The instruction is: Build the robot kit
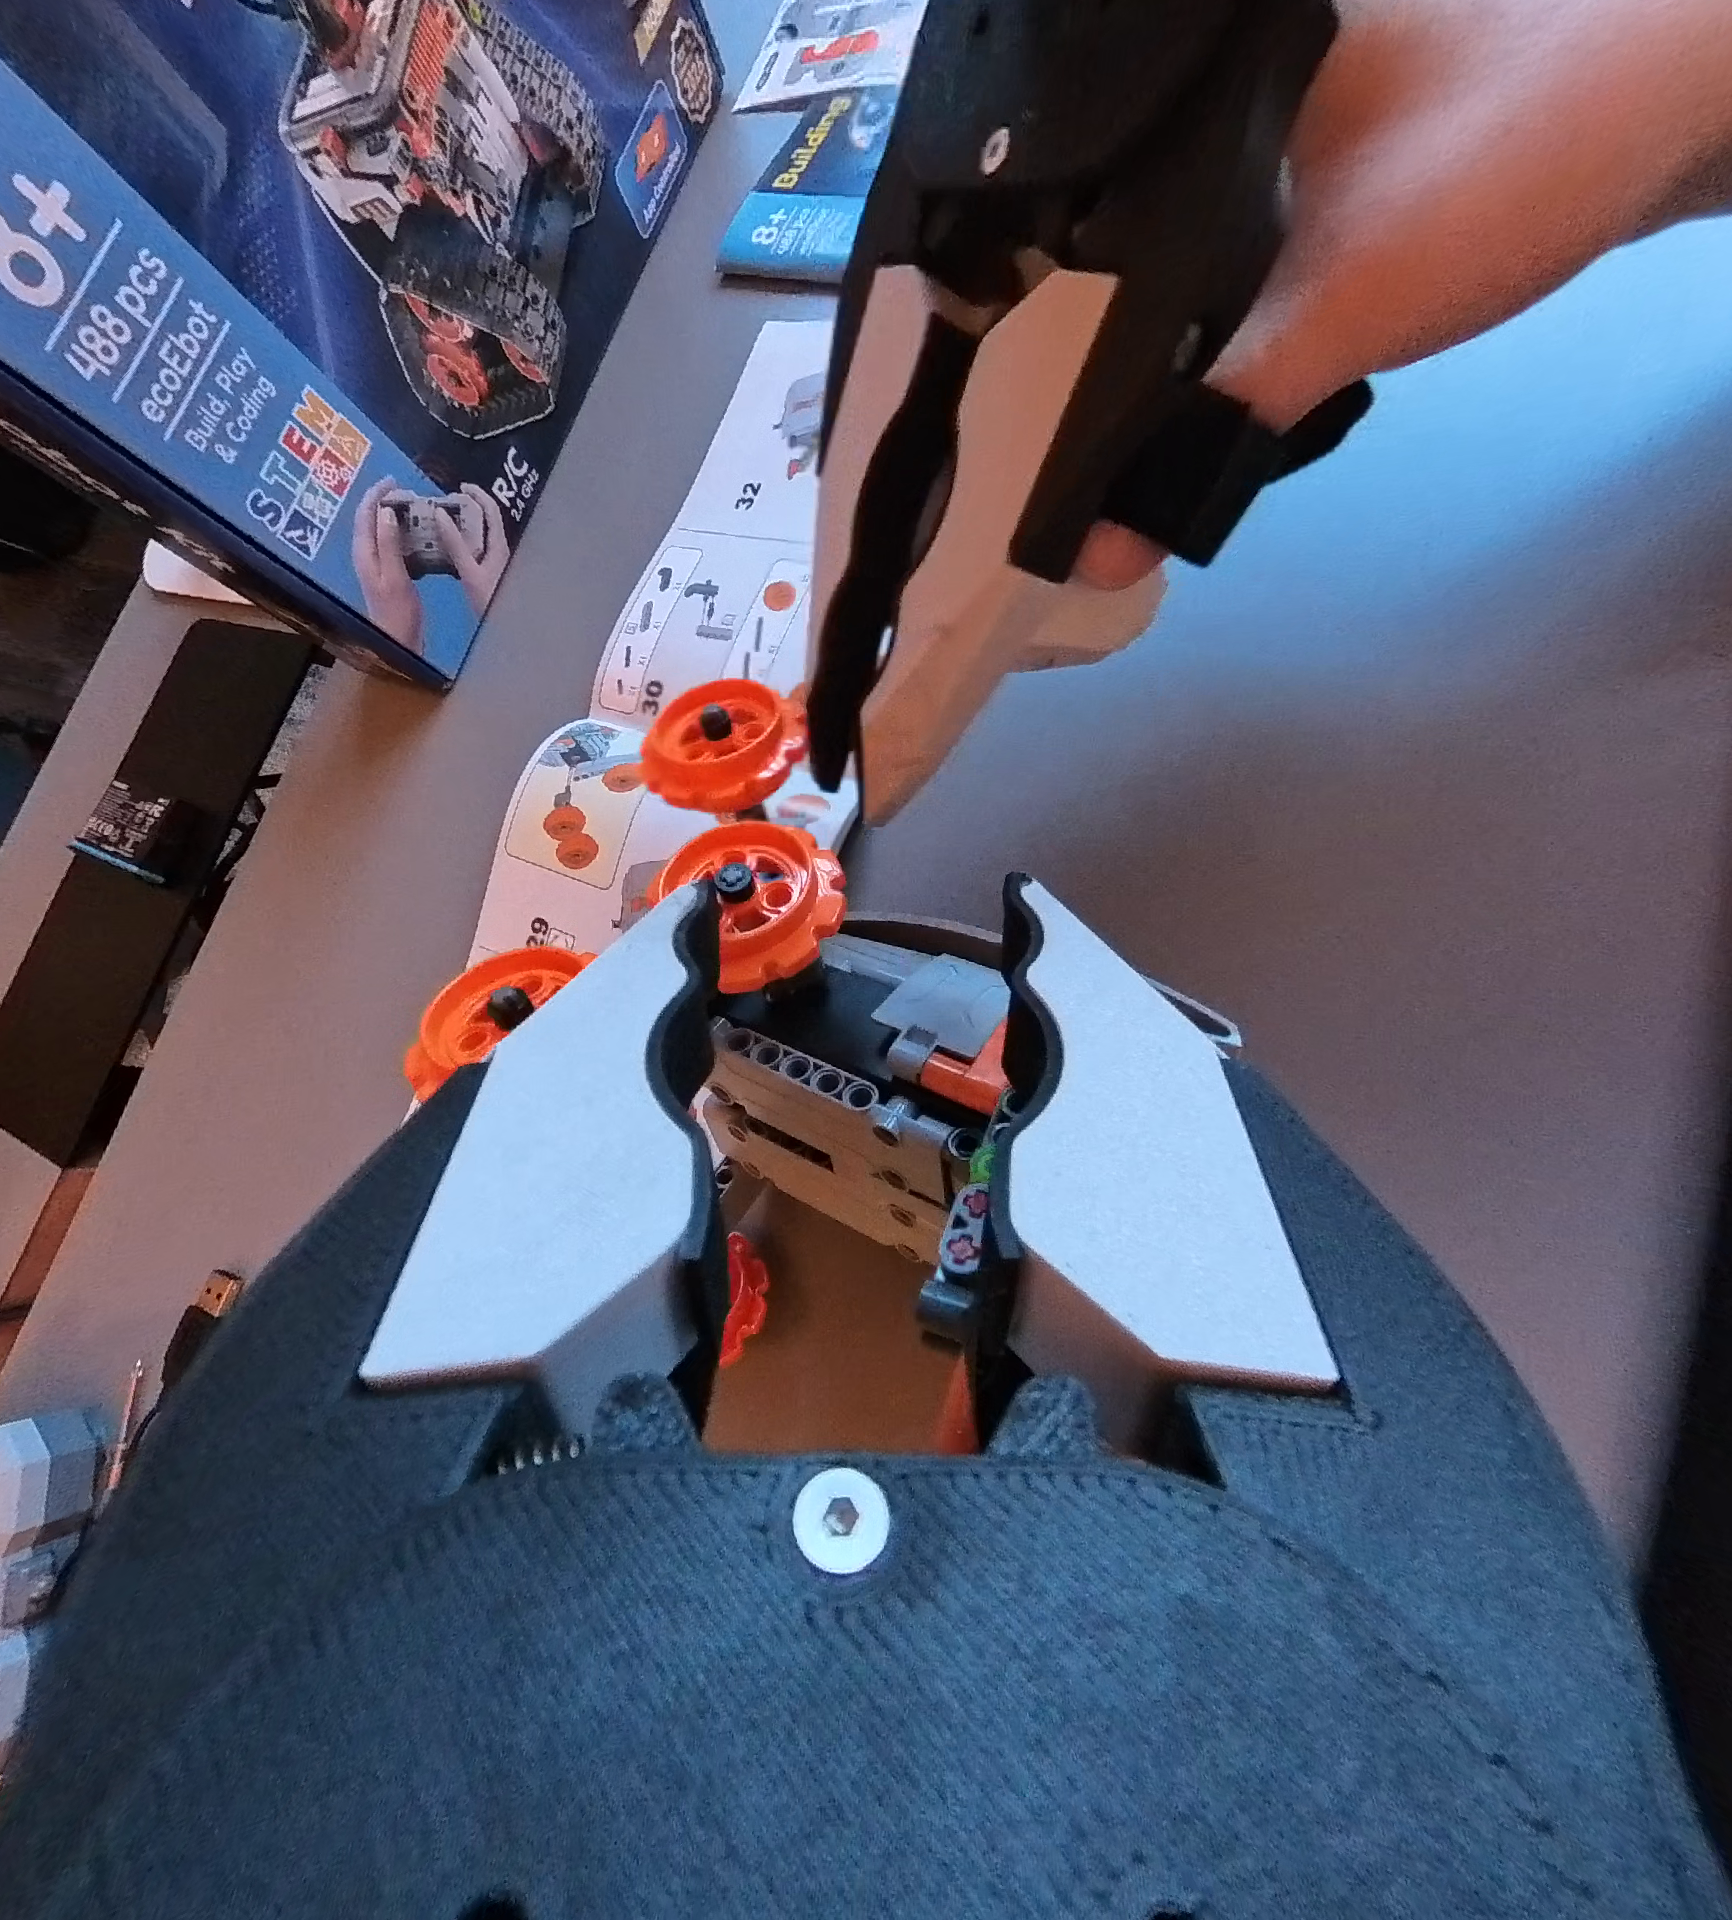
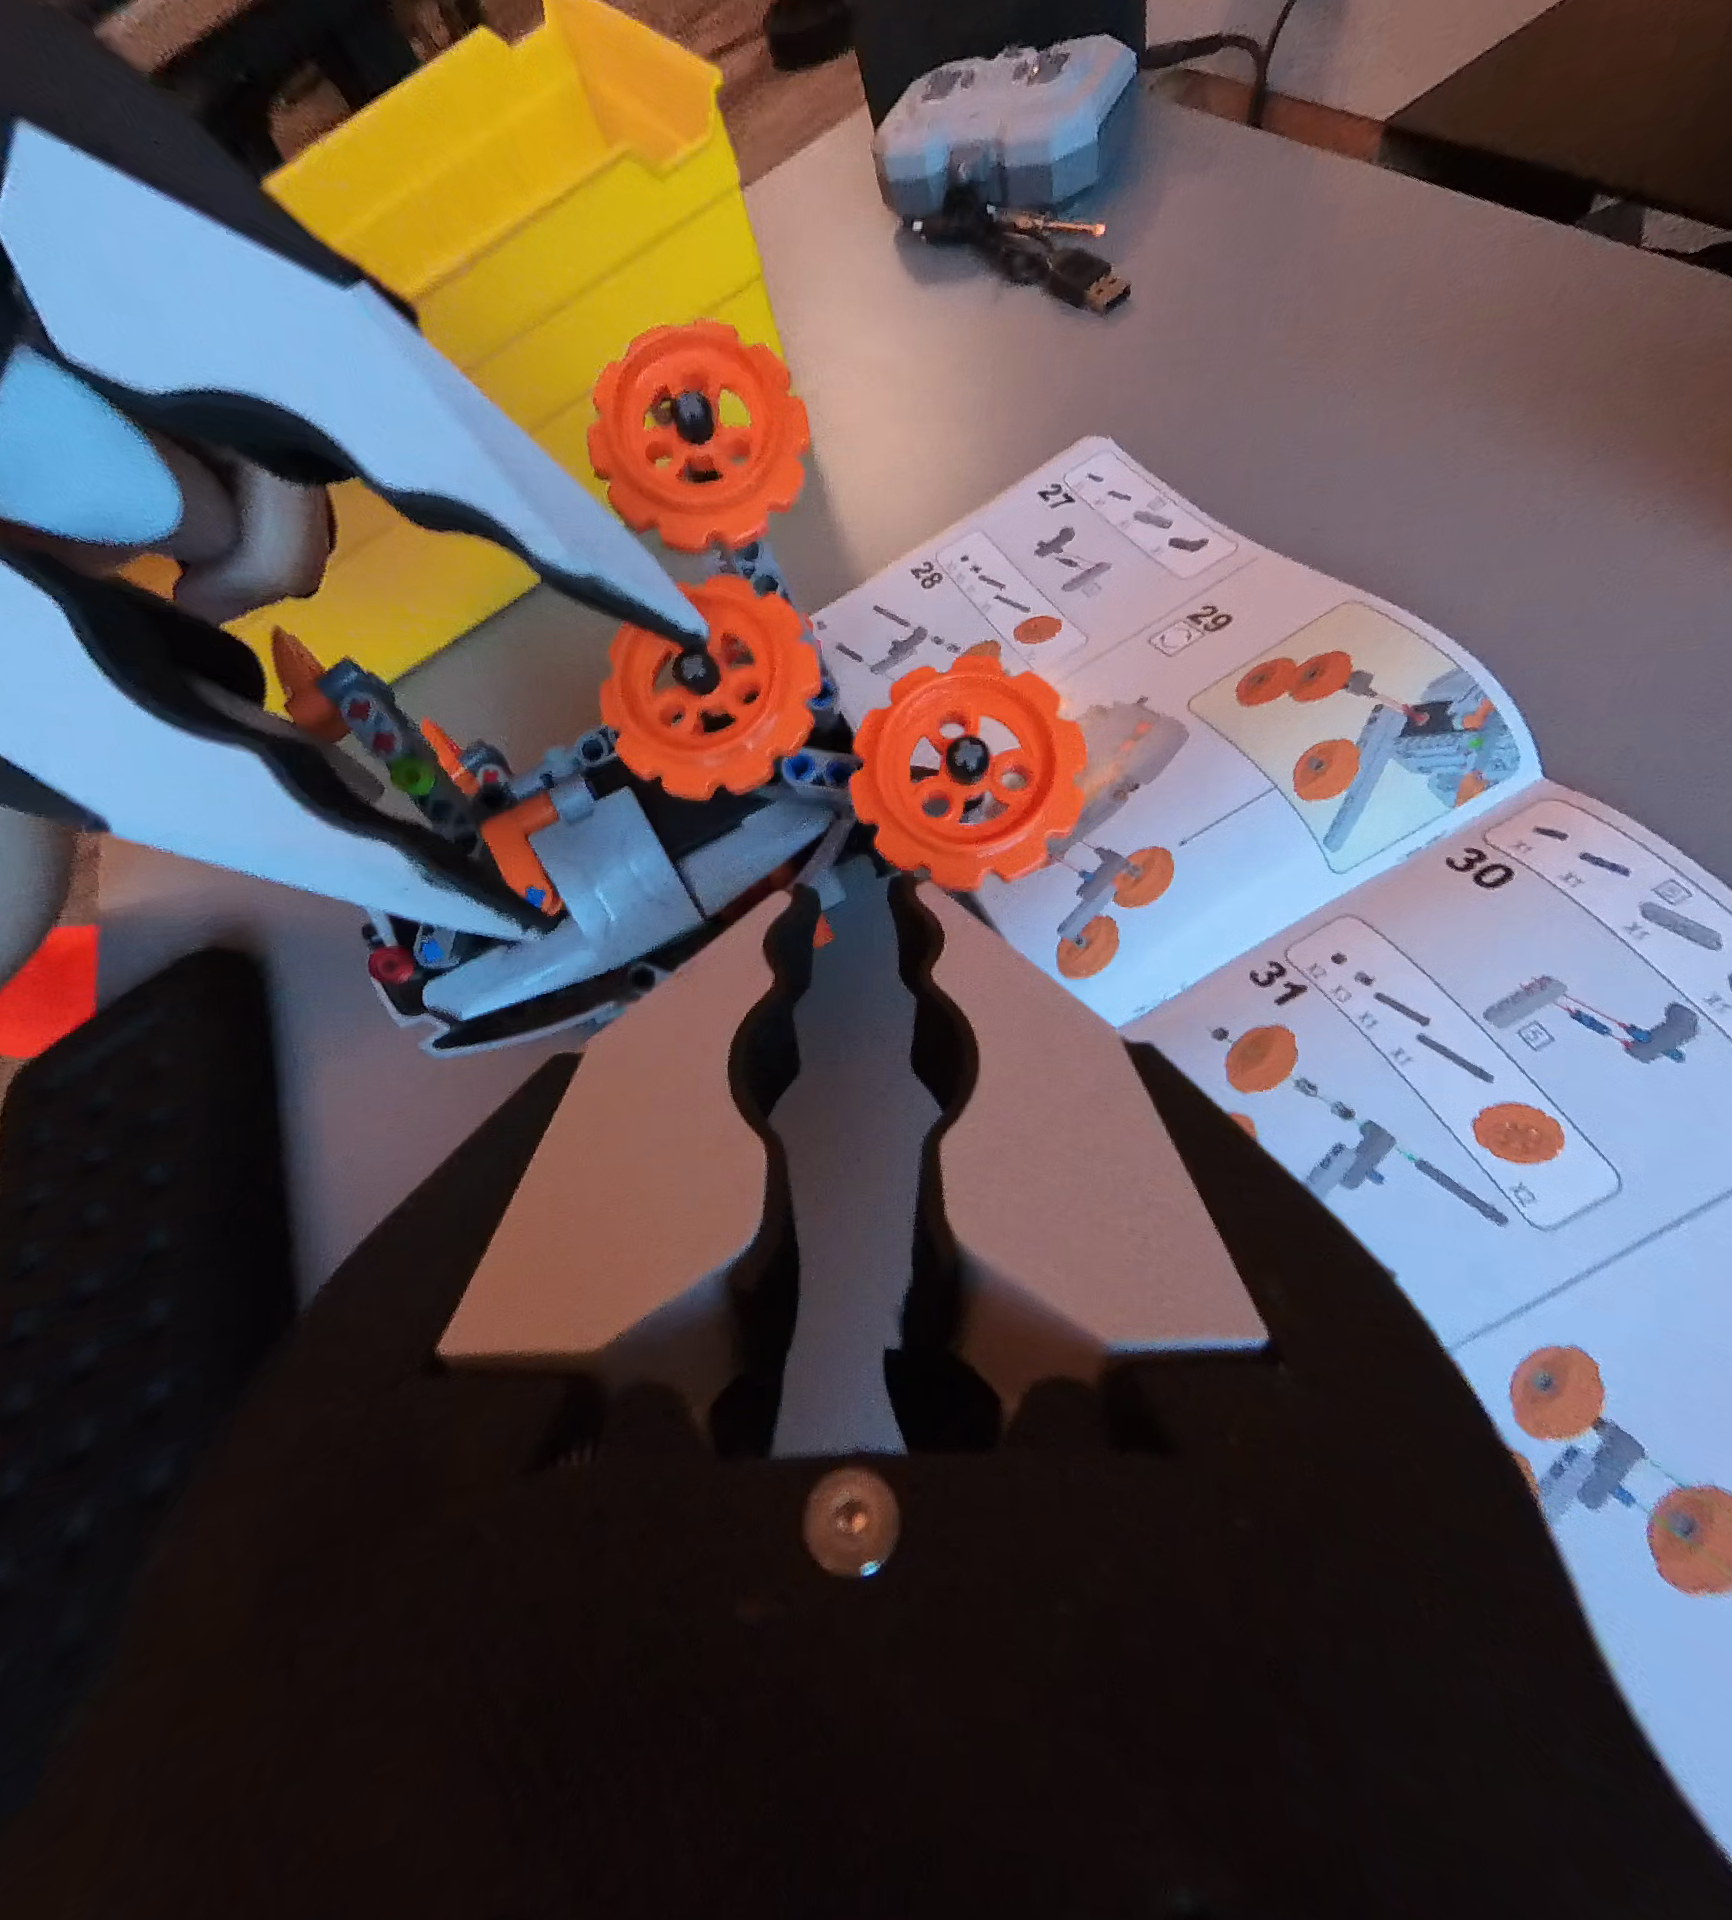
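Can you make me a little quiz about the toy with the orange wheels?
1. True or false: the left tool holds the toy model between its fingers.
2. What colour is the bin behind the model? A yellow, B green, C blue.
3. Fill the gap: the paper thing lying open on the table beside the orange wheels is a building ____.

Key: 1 true. 2 A. 3 booklet.
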The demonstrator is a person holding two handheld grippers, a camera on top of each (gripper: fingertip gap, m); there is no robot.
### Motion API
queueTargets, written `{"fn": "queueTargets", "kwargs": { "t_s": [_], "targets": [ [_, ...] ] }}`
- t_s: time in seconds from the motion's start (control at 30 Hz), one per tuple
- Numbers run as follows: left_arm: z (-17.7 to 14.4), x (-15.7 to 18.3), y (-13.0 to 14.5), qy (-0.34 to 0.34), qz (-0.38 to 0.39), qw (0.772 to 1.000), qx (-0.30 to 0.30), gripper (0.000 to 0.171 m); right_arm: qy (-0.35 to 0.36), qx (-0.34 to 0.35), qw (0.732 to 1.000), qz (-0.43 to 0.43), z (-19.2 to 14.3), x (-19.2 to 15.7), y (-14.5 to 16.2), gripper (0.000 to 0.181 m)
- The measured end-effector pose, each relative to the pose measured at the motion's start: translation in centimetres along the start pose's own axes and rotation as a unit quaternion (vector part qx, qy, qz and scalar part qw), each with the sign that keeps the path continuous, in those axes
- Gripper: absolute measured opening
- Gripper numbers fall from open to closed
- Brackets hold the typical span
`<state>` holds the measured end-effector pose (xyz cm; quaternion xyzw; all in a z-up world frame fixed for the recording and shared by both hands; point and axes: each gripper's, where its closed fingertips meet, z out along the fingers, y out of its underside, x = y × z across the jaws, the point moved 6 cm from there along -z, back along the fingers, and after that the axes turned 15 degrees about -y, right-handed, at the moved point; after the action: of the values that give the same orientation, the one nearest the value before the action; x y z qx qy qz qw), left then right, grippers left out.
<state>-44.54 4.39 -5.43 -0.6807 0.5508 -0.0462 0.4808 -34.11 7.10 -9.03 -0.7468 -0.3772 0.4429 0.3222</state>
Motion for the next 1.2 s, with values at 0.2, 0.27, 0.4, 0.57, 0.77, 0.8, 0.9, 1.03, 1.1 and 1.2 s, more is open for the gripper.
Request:
{"fn": "queueTargets", "kwargs": {
  "t_s": [0.2, 0.27, 0.4, 0.57, 0.77, 0.8, 0.9, 1.03, 1.1, 1.2],
  "targets": [
    [0.0, 0.1, 0.0, 0.000, 0.003, 1.000, -0.004, 0.054, -0.012, -0.004, 1.000, 0.013, 0.9, 1.0, -0.8, 0.018],
    [0.0, 0.0, 0.0, -0.001, 0.003, 1.000, -0.006, 0.054, -0.016, -0.015, 1.000, 0.022, 1.3, 1.3, -0.9, 0.025],
    [0.0, 0.0, -0.1, -0.001, 0.002, 1.000, -0.011, 0.053, -0.043, -0.013, 0.998, 0.037, 2.0, 1.6, -1.2, 0.027],
    [0.1, 0.1, -0.1, -0.003, 0.004, 1.000, -0.015, 0.053, -0.082, 0.046, 0.989, 0.113, 1.9, 2.4, -1.2, 0.026],
    [0.2, 0.1, -0.1, -0.009, 0.011, 1.000, -0.023, 0.055, -0.133, 0.095, 0.967, 0.196, 2.6, 2.9, -0.8, 0.022],
    [0.2, 0.1, -0.1, -0.009, 0.010, 1.000, -0.023, 0.055, -0.138, 0.097, 0.965, 0.202, 2.6, 3.0, -0.8, 0.022],
    [0.3, 0.1, -0.1, -0.012, 0.009, 1.000, -0.023, 0.054, -0.146, 0.120, 0.957, 0.221, 2.2, 3.5, -0.8, 0.022],
    [0.2, 0.1, -0.1, -0.014, 0.008, 1.000, -0.022, 0.054, -0.180, 0.153, 0.936, 0.260, 2.0, 3.8, -1.0, 0.022],
    [0.2, 0.1, -0.1, -0.014, 0.008, 1.000, -0.021, 0.054, -0.186, 0.156, 0.933, 0.267, 2.2, 3.7, -1.0, 0.022],
    [0.2, 0.2, -0.1, -0.015, 0.009, 1.000, -0.021, 0.055, -0.194, 0.170, 0.924, 0.282, 2.5, 3.8, -1.1, 0.022]
  ]
}}
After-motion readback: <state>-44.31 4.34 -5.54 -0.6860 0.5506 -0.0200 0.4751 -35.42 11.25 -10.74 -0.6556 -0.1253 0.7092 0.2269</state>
